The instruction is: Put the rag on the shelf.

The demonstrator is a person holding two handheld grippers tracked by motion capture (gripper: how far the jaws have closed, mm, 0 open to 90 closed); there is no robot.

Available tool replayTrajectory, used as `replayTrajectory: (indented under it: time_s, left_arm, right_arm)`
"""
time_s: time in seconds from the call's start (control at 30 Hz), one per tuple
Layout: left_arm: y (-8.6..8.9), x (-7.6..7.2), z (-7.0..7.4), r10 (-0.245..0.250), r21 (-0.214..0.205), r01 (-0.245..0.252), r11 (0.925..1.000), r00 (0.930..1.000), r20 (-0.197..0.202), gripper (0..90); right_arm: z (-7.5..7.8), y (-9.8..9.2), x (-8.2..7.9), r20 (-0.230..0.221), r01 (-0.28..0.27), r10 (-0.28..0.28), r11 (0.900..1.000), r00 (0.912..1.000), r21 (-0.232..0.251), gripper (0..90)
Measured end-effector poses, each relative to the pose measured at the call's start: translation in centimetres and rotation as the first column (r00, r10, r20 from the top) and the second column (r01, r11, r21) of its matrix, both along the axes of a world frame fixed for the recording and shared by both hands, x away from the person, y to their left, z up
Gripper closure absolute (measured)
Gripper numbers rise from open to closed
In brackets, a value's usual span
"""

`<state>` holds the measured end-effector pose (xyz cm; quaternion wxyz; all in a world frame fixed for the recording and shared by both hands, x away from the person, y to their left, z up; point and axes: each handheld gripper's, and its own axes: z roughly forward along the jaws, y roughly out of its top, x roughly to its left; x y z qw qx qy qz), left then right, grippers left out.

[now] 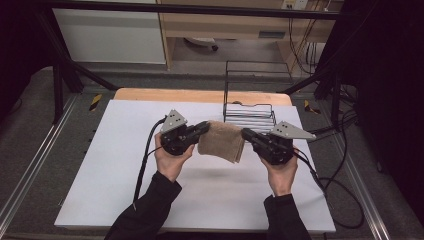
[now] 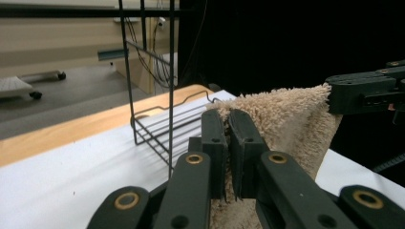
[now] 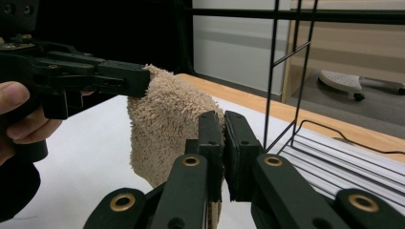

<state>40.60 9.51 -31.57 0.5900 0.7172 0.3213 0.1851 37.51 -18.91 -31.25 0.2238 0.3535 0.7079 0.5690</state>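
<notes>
Hanging between the two grippers above the middle of the white desk [image 1: 125, 190], a beige, folded terry-cloth towel [image 1: 221, 141] is held clear of the surface, its long axis running left to right from one gripper to the other. At the left, the left gripper [image 1: 204, 128] is clamped on the towel's left upper corner, the jaws pressed together on the pile as seen in the left gripper view [image 2: 228, 138]. To the right, the right gripper [image 1: 246, 134] is clamped in the same way on the opposite corner, the cloth pinched thin between its jaws [image 3: 222, 138]. The towel sags slightly between the two grips and droops lower on its right side.

Just beyond the towel, at the far edge of the desk and a little to the right, a black wire rack [image 1: 249, 116] with a tall upright back frame is standing. The rack lies straight ahead of the held towel, nearer to the right gripper than to the left. Nothing is seen between towel and rack; only the rack's low front rim would probably have to be cleared by a move forward.
</notes>
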Motion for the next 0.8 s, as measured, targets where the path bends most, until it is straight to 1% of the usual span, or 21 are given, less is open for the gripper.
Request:
replayTrajectory:
  time_s: [0.4, 0.53, 0.63, 0.8]
  left_arm:
    - [-2.0, 1.0, 1.3, -0.003, -0.036, 0.004, 0.9993, 0.9996, 0.029, 85.5]
    - [-2.4, 1.3, 1.8, -0.003, -0.05, 0.005, 0.9987, 0.9992, 0.04, 85.5]
    - [-2.9, 1.4, 2.2, -0.003, -0.048, 0.006, 0.9988, 0.9983, 0.058, 85.6]
    - [-3.7, 1.6, 3.0, -0.007, -0.059, 0.011, 0.9982, 0.9975, 0.07, 85.6]
  right_arm:
    - [1.3, -1.7, 0.4, 0.038, 0.058, -0.059, 0.9977, 0.9975, 0.035, 86.7]
    - [1.8, -2.1, 0.5, 0.053, 0.066, -0.068, 0.9969, 0.9963, 0.043, 86.7]
    - [2.2, -2.4, 0.6, 0.064, 0.078, -0.081, 0.9959, 0.9947, 0.046, 86.7]
    - [3.2, -3.0, 0.8, 0.08, 0.098, -0.102, 0.9939, 0.9915, 0.05, 86.7]
